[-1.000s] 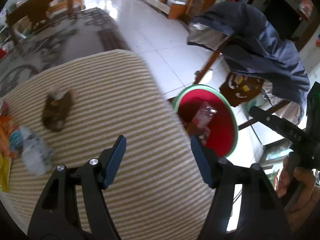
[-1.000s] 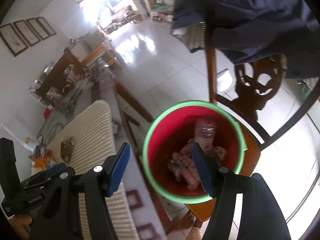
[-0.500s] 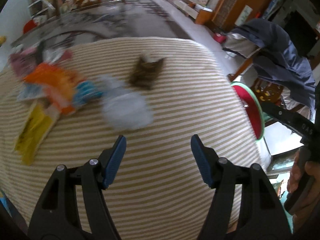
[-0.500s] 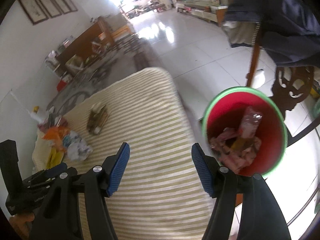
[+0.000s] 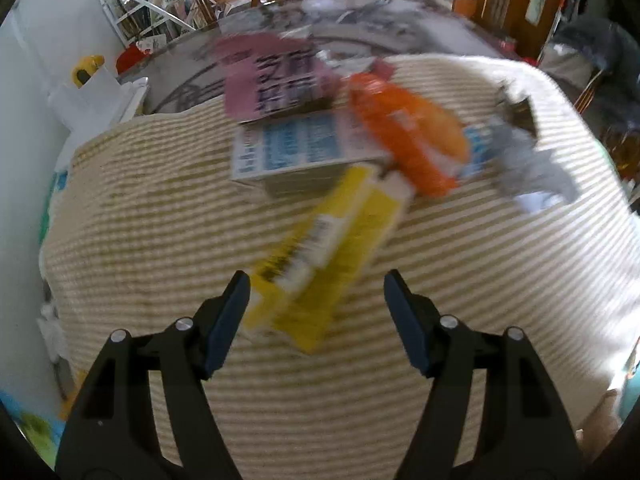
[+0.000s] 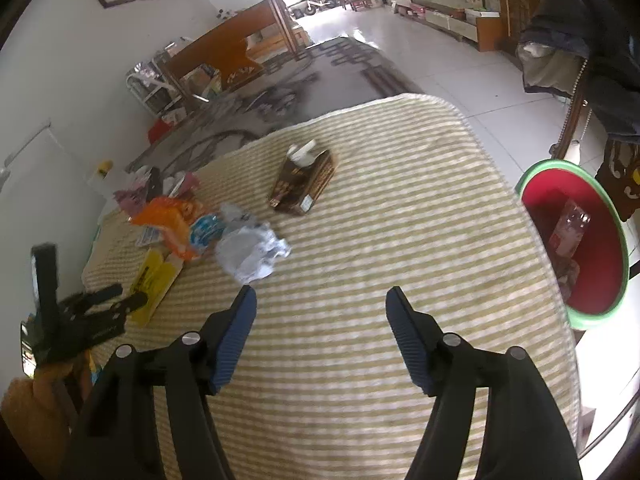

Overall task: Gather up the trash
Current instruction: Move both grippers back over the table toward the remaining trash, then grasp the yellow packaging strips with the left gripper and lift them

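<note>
Trash lies on a striped table cloth. My left gripper is open just above a flat yellow packet, which lies between its fingers. Behind it lie an orange wrapper, a blue-and-white box, a pink packet and a crumpled clear plastic bottle. My right gripper is open and empty above the cloth, near the crumpled bottle. A brown tissue box lies further back. A red bin with a green rim stands right of the table with trash inside.
The left gripper and hand show at the left of the right wrist view. A chair draped with a dark jacket stands behind the bin. White tiled floor and a grey rug lie beyond the table.
Both grippers swung left, away from the bin and over the table. The left gripper moved close over the yellow packet. Both stayed open.
</note>
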### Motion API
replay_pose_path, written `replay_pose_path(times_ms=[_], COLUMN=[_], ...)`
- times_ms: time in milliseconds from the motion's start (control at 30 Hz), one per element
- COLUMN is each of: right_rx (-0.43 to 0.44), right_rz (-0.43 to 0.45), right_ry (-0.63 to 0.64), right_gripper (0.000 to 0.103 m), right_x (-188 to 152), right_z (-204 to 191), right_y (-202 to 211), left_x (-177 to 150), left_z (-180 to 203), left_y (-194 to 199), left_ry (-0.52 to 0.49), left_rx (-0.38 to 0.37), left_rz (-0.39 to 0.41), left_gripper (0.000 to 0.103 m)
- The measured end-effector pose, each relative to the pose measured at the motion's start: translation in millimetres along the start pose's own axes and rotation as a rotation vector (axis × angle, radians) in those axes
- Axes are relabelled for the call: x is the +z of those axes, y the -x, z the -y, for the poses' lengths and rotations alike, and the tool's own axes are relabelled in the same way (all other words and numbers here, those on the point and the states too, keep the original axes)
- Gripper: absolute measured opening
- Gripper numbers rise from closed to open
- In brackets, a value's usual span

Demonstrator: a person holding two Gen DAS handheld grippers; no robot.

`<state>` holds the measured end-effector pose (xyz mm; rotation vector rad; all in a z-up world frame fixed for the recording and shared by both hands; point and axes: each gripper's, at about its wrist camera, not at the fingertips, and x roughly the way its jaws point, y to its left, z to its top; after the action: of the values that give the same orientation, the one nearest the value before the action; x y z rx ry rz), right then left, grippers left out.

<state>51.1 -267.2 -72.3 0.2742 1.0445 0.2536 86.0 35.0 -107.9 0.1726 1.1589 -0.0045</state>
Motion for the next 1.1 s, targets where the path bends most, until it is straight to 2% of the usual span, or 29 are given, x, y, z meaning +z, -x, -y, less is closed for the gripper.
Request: replay_pose_path(times_ms=[267,300,333,367,500,633,733,900,967,1100], right_rx=[-0.032,-0.036,-0.04,-0.043,-0.045,-0.039,-0.028,-0.004,-0.003,-0.021], right_rz=[0.018,0.021,0.023,0.025,0.027,0.022,0.011,0.013,0.023,0.02], right_ry=[-0.024,-0.027,-0.031,-0.035,-0.04,-0.029,0.002,0.019,-0.01,-0.057], right_gripper=[0.066,0.066,0.066,0.066,0.066,0.066,0.066,0.071,0.077,0.079], right_x=[-10,-11,-12,-14,-15,-13,-7,23,44,78], right_z=[-4,-3,-3,-3,-6,-13,-23,-35,-36,-36], right_y=[10,11,13,13,13,8,-1,-24,-39,-73], left_x=[6,6,6,6,-1,-22,-40,-61,-66,-74], left_z=[-5,-4,-4,-5,-14,-27,-27,-13,-7,0], left_y=[-37,-39,-38,-36,-26,-4,9,22,25,25], left_ry=[-0.084,-0.082,-0.075,-0.059,0.022,0.157,0.206,0.219,0.213,0.194], left_rx=[-0.032,-0.037,-0.047,-0.062,-0.097,-0.155,-0.187,-0.217,-0.22,-0.212], left_rz=[-0.051,-0.048,-0.044,-0.04,-0.023,0.0,-0.002,-0.023,-0.025,-0.035], left_gripper=[0.066,0.064,0.057,0.049,0.036,0.033,0.033,0.033,0.033,0.034])
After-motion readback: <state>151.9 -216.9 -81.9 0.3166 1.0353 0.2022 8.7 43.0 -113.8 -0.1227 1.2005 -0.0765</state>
